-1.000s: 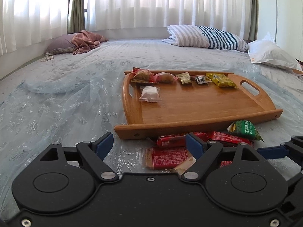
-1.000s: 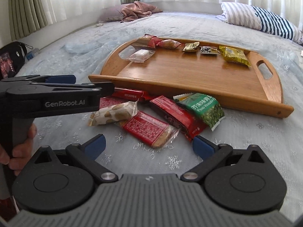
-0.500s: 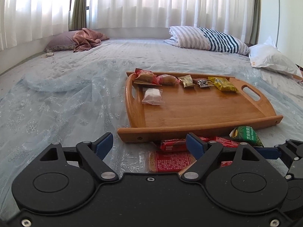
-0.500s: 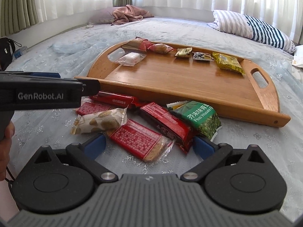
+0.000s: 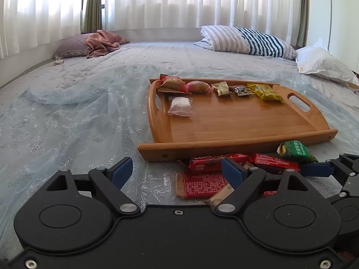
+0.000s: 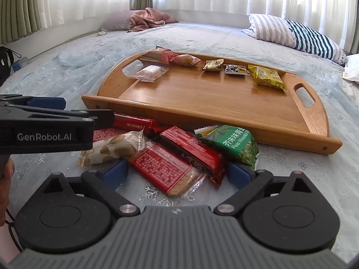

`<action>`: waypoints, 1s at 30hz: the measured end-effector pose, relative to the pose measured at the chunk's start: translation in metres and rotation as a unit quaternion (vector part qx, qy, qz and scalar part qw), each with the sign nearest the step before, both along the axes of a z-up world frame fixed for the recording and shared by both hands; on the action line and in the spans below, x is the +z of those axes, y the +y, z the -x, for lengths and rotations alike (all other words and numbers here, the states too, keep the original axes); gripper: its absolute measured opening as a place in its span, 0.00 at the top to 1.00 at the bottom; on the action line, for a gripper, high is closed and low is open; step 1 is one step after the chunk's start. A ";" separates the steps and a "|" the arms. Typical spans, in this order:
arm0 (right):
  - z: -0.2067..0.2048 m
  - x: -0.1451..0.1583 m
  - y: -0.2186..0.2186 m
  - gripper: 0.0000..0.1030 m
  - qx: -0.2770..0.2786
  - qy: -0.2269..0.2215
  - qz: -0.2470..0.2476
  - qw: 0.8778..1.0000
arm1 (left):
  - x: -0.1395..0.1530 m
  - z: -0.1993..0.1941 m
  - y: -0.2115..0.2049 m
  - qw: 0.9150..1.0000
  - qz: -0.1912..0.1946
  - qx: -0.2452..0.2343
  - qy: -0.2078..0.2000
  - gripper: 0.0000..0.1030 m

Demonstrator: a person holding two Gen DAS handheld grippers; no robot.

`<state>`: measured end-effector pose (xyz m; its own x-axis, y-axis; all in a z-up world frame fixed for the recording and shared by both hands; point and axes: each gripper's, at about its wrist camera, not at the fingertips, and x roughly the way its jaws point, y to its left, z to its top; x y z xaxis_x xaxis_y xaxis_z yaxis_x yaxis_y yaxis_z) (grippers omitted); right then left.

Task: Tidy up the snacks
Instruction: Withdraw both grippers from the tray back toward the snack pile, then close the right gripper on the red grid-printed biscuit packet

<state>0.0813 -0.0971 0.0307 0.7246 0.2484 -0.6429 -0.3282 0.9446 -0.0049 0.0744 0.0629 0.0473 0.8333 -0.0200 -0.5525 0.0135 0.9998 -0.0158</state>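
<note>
The left hand-held gripper (image 5: 177,170) hovers low over the bed (image 5: 67,116) with its jaws wide and nothing between them; just ahead of its right finger lies the loose pile of snacks. The right hand-held gripper (image 6: 177,172), equally wide and empty, straddles the near end of the cracker packet (image 6: 167,168), so the step in hand looks like picking the next loose snack for the tray (image 6: 224,121). The next move probably calls for lowering the fingers around that packet, closing, and lifting it clear of the tray's near rail.

Left to right ahead of the right hand-held gripper, the pile counts one cream biscuit pack (image 6: 112,149), three or perhaps four red-wrapped items including the dark red bar (image 6: 193,150) (overlap makes the count uncertain), and one green pea bag (image 6: 233,144). Beyond them, six snacks sit on the tray: five along its far edge, one clear-wrapped white piece (image 6: 149,72) nearer.
</note>
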 end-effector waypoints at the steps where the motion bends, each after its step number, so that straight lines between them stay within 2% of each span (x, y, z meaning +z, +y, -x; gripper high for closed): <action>1: 0.000 0.000 0.000 0.02 0.000 -0.001 0.001 1.000 | 0.000 0.000 0.001 1.000 0.000 0.001 0.001 0.16; 5: 0.000 0.000 0.000 0.03 -0.002 -0.002 0.000 1.000 | -0.002 0.001 0.005 1.000 0.009 0.008 0.006 0.16; 30: 0.008 0.004 -0.004 0.30 0.005 -0.014 0.000 1.000 | -0.008 0.003 0.006 1.000 0.003 0.015 0.015 0.16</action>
